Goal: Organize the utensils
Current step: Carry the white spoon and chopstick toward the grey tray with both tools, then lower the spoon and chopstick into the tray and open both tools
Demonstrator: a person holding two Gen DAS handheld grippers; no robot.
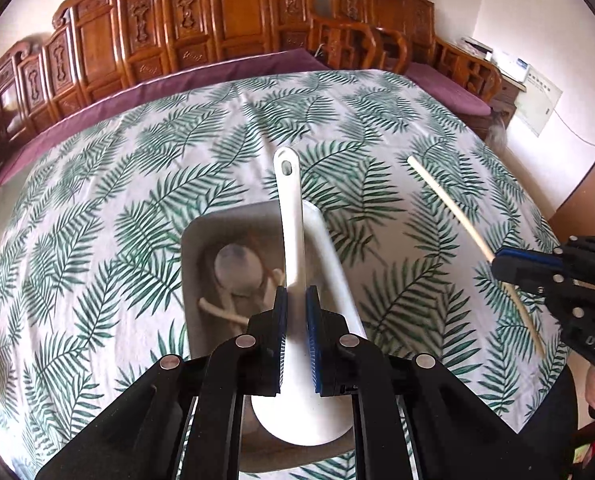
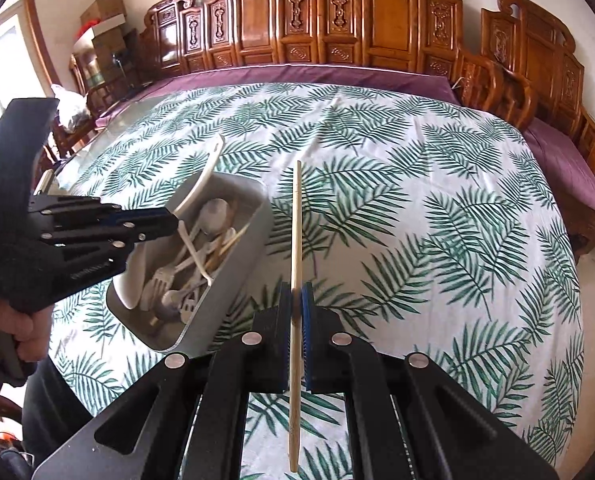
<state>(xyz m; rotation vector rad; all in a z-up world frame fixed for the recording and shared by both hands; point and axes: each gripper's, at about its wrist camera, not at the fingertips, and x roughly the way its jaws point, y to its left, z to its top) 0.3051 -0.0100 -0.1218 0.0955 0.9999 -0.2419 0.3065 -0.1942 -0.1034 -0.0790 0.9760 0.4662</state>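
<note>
Two clenched grips: left hand-held gripper point(image 1: 296, 300) on ladle point(image 1: 293, 240), right hand-held gripper point(image 2: 296, 300) on chopstick point(image 2: 296, 240).

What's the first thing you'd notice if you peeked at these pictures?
Probably the big white spoon pinched in the left gripper, held over a grey metal tray full of forks, spoons and chopsticks. Next, the long wooden chopstick gripped by the right gripper, out over the leafy green tablecloth. Behind the table stands a row of carved wooden chairs.
</note>
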